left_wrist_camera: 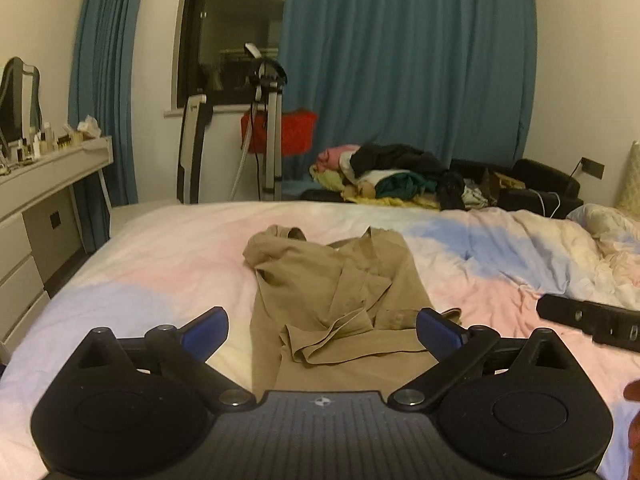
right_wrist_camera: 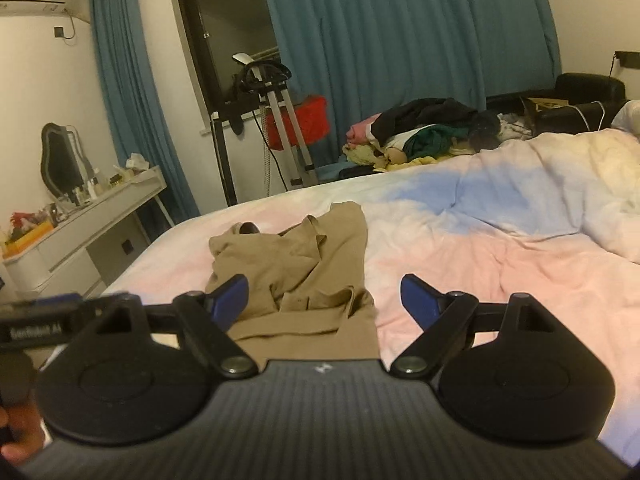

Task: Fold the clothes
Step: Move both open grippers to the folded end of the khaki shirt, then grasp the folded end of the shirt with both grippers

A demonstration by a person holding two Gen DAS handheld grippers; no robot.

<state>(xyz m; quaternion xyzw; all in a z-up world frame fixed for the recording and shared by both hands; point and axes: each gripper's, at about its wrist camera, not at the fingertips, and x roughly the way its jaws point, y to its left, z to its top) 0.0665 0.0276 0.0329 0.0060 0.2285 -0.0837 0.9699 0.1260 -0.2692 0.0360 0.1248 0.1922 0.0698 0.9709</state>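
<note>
Lying crumpled at frame centre, the shirt [left_wrist_camera: 340, 292] rests on the pastel bed [left_wrist_camera: 160, 264]. Both grippers [left_wrist_camera: 322, 330] [right_wrist_camera: 324, 300] hover, fingers spread, empty. Teal curtains [left_wrist_camera: 408, 60] fill the top. Only the right view shows an air conditioner [right_wrist_camera: 36, 2], upper left.

Your left gripper [left_wrist_camera: 322, 330] body covers the near end of the tan garment [left_wrist_camera: 336, 292], same in the right wrist view, so you can't see where the hem ends tbh. Your hand [right_wrist_camera: 18, 428] is cut off by the frame edge, and the bottles on the dresser [left_wrist_camera: 52, 168] are too small to ID. Clothes pile [right_wrist_camera: 424, 128] behind the bed is partly hidden by the duvet [right_wrist_camera: 500, 216], can't tell what's in it.
</note>
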